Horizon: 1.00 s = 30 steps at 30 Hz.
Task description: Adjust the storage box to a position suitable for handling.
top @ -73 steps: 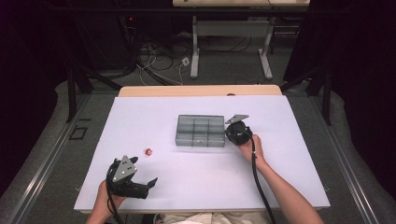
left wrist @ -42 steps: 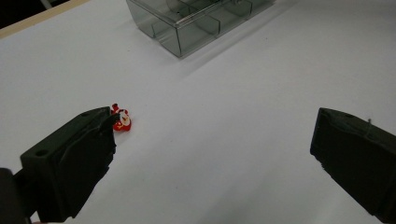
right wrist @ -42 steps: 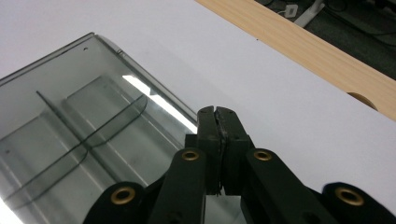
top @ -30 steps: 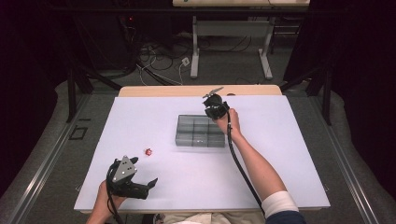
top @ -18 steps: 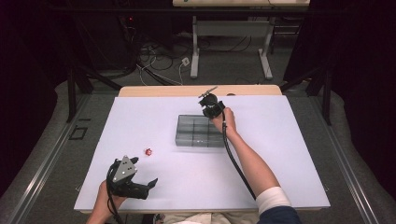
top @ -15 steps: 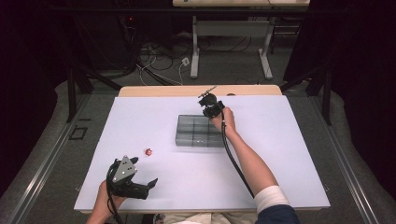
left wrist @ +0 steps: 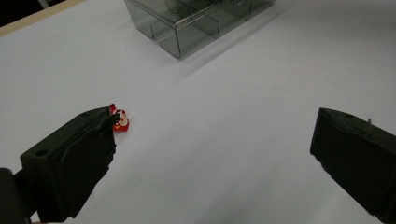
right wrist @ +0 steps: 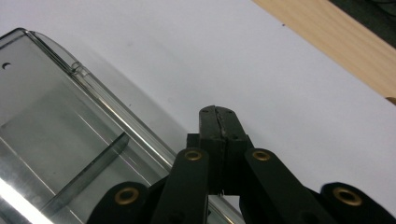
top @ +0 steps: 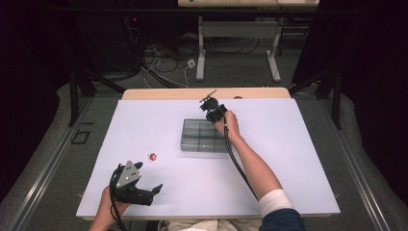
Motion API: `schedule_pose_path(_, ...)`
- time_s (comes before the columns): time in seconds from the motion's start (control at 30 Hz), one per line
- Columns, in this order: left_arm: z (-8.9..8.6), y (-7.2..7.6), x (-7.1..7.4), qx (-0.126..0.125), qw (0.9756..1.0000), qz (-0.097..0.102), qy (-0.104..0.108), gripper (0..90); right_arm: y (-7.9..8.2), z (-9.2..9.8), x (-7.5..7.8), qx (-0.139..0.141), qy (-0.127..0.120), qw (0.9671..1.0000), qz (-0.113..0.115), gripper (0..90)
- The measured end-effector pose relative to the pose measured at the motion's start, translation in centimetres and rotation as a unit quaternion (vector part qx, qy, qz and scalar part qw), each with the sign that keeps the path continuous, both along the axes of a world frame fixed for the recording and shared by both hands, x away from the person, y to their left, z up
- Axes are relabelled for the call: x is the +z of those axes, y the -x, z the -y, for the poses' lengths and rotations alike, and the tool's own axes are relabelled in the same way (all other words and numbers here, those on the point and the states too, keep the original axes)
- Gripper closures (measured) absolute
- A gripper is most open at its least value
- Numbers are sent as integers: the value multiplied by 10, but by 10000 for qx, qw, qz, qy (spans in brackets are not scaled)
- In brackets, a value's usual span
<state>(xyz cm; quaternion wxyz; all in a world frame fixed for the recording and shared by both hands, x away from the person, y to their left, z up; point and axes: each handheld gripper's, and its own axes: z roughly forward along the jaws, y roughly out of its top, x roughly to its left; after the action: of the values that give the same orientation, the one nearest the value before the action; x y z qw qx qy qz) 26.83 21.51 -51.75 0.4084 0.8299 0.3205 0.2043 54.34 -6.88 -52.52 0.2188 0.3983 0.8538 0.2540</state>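
Observation:
A small red toy (top: pixel 153 156) lies on the white table (top: pixel 288 159), left of a clear compartment box (top: pixel 194 143). My left gripper (top: pixel 150 177) rests near the table's front left edge, open and empty. In the left gripper view the open gripper (left wrist: pixel 215 123) has the red toy (left wrist: pixel 120 119) just beyond its left jaw, with the box (left wrist: pixel 187 23) farther off. My right gripper (top: pixel 210 107) hovers at the box's far edge, shut on nothing. In the right gripper view the shut gripper (right wrist: pixel 217 114) points past the box's rounded rim (right wrist: pixel 88 88) at bare table.
A wooden strip (top: pixel 202 93) runs along the table's far edge and also shows as a wooden strip (right wrist: pixel 327 37) in the right gripper view. The right forearm (top: pixel 250 163) crosses the table's middle. Cables and desk legs lie on the floor beyond.
The right gripper went from the box's right side up to its far edge, then drifted a little left along that edge. The left gripper and the red toy stayed put.

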Motion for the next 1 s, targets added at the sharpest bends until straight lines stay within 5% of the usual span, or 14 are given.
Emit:
schedule_pose_path(0.1,0,0,0,0,10000,2,1,2,3,-5,-6,35,58,9998,-171,900)
schedule_pose_path(0.17,0,1,0,9,10000,23,29,2,6,-8,-7,114,229,9997,-32,900)
schedule_pose_path(0.3,0,0,0,10,10000,20,22,1,9,-10,-6,184,294,9993,-102,900)
schedule_pose_path(0.83,0,0,0,-17,10000,-11,-2,2,28,-15,-6,445,281,9985,-140,900)
schedule_pose_path(0.9,0,0,0,-10,10000,-4,0,1,29,-15,-2,427,497,9973,-325,900)
schedule_pose_path(0.97,0,0,0,-6,10000,-3,-6,1,29,-15,-6,487,285,9983,-138,900)
schedule_pose_path(1.0,0,0,0,-8,10000,-3,-6,1,30,-14,-5,474,305,9981,-230,900)
